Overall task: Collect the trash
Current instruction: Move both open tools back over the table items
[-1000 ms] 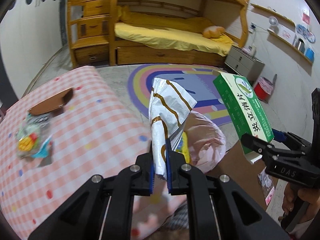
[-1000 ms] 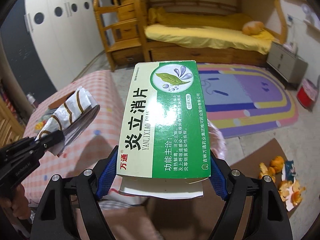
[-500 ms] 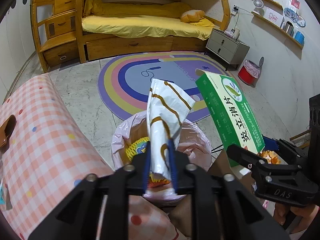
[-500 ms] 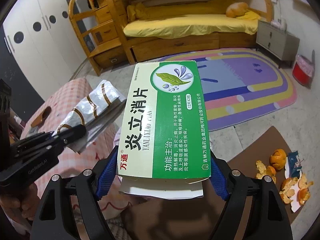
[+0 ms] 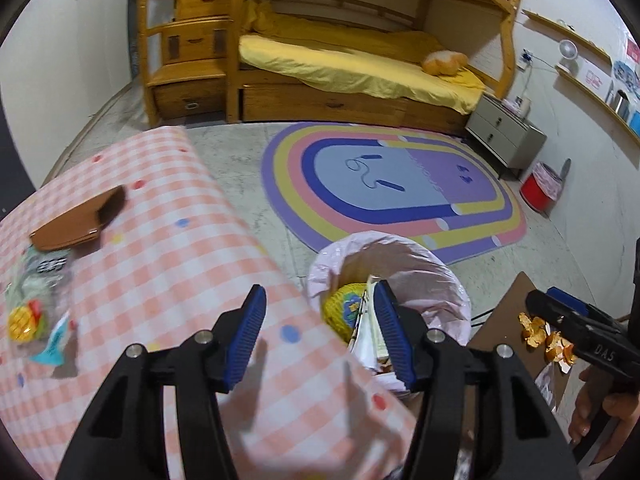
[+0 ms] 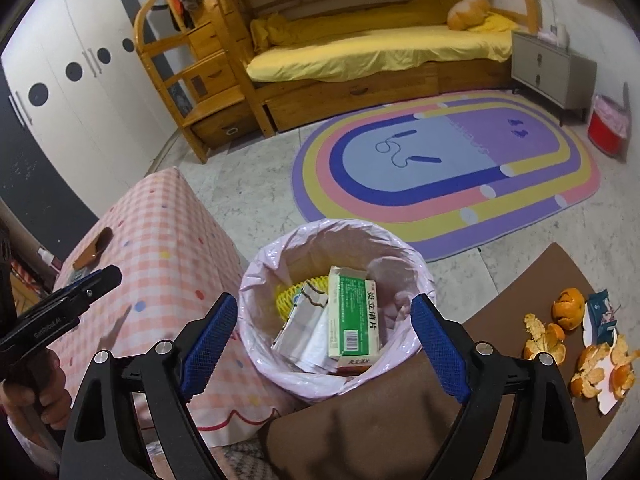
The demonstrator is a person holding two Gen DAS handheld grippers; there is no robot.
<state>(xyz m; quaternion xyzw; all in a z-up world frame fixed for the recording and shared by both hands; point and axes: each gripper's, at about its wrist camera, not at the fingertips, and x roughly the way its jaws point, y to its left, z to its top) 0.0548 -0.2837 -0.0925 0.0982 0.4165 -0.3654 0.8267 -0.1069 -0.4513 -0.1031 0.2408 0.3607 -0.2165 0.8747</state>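
1. green medicine box [image 6: 354, 316] and silver wrapper [image 6: 306, 320] lie inside the pink-lined bin [image 6: 280, 252].
2. left gripper [image 5: 320, 336] and right gripper [image 6: 324, 344] hover above the bin, jaws opening, empty.
3. orange peels [image 6: 560, 344] right of the bin and snack packet [image 5: 28, 312] on the table left of it remain.

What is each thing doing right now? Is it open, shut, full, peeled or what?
Left gripper: jaws opening, nothing between them.
Right gripper: jaws opening, nothing between them.
Trash bin: open, pink liner, partly filled.
Green box: lying in the bin.
Silver wrapper: in the bin beside the box.
Orange peels: peeled, scattered on the brown mat.
Snack bag: lying on the checked tablecloth.
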